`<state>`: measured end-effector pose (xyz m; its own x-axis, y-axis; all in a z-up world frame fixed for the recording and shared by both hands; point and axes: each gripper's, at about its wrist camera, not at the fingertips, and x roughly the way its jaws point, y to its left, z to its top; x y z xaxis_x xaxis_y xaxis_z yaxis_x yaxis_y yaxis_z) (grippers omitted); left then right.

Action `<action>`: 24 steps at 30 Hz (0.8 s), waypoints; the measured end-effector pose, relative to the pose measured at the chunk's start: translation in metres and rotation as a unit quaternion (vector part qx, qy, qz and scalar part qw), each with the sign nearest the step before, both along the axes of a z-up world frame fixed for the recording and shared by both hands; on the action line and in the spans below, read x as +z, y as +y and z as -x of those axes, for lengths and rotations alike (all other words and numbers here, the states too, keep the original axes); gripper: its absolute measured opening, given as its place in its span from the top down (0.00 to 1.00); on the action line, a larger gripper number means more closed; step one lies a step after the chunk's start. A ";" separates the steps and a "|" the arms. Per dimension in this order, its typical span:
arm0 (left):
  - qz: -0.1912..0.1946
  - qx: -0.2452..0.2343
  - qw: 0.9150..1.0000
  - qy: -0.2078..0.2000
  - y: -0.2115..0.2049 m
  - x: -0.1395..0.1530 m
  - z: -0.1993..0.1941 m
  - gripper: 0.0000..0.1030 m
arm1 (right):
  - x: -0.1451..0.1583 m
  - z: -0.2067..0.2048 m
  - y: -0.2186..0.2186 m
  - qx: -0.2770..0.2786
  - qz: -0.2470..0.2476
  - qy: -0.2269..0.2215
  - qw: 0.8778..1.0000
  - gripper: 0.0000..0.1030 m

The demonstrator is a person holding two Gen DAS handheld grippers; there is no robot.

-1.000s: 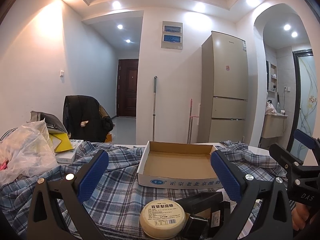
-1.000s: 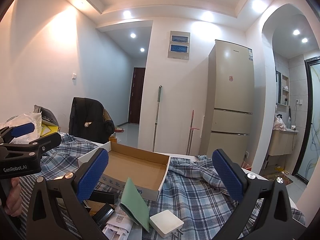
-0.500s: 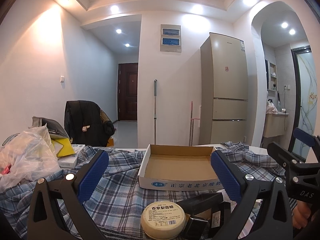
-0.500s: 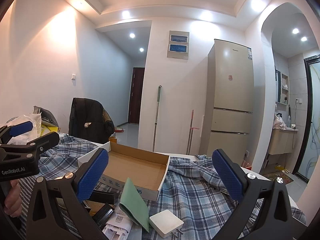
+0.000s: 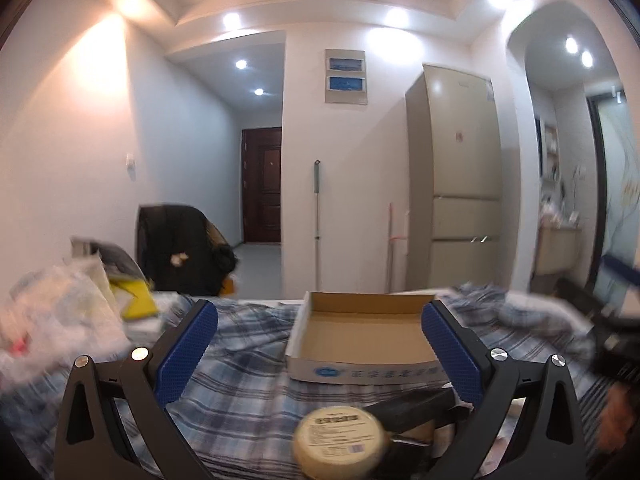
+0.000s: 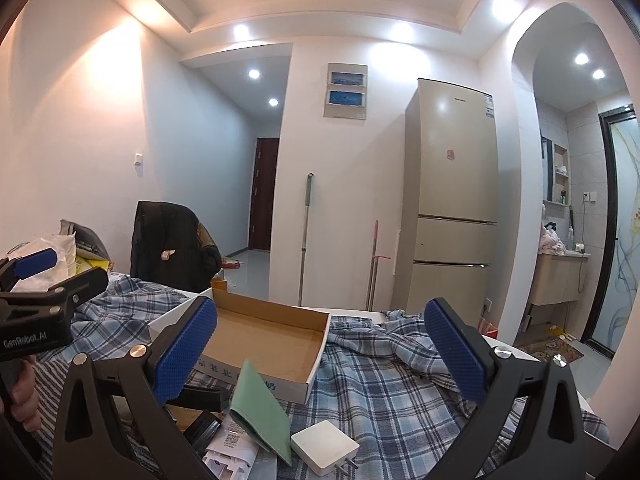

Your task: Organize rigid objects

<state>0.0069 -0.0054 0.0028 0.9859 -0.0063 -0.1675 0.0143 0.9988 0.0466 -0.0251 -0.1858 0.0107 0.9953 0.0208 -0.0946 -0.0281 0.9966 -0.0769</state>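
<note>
Reading "GenRobot.AI" on the left gripper point(image 6: 36, 300), jaws apart.

Soft checked cloth point(image 6: 400, 384) under a brown cardboard box point(image 6: 276, 344). Smooth white plastic charger point(image 6: 324, 446), shiny metal prongs. Bumpy blue pads point(image 6: 186, 350). Glossy fridge point(image 6: 452, 200).

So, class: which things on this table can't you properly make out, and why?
- Round tin, left wrist view: label text motion-blurred, unreadable.
- Cardboard box, right wrist view: front lettering partly hidden by the green card.
- Black items, right wrist view: mostly hidden behind the right gripper, identity unclear.
- White charger: plug prongs near the bottom edge.
</note>
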 end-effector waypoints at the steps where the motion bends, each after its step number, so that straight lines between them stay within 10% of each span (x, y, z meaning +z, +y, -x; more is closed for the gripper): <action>1: -0.018 0.006 1.000 0.003 -0.002 0.001 -0.002 0.00 | 0.002 0.001 -0.003 -0.003 -0.005 -0.002 1.000 0.00; 7: 0.051 -0.014 0.998 0.023 0.018 0.011 -0.005 0.00 | 0.006 -0.003 -0.012 -0.027 -0.018 0.005 0.999 0.00; 15: 0.030 -0.031 0.999 0.012 0.010 0.022 0.004 0.00 | 0.009 -0.001 -0.016 -0.020 -0.023 0.003 1.000 0.00; 24: 0.043 -0.043 0.989 0.135 0.013 -0.003 -0.027 0.00 | 0.006 -0.004 -0.010 -0.004 -0.010 0.020 1.000 0.03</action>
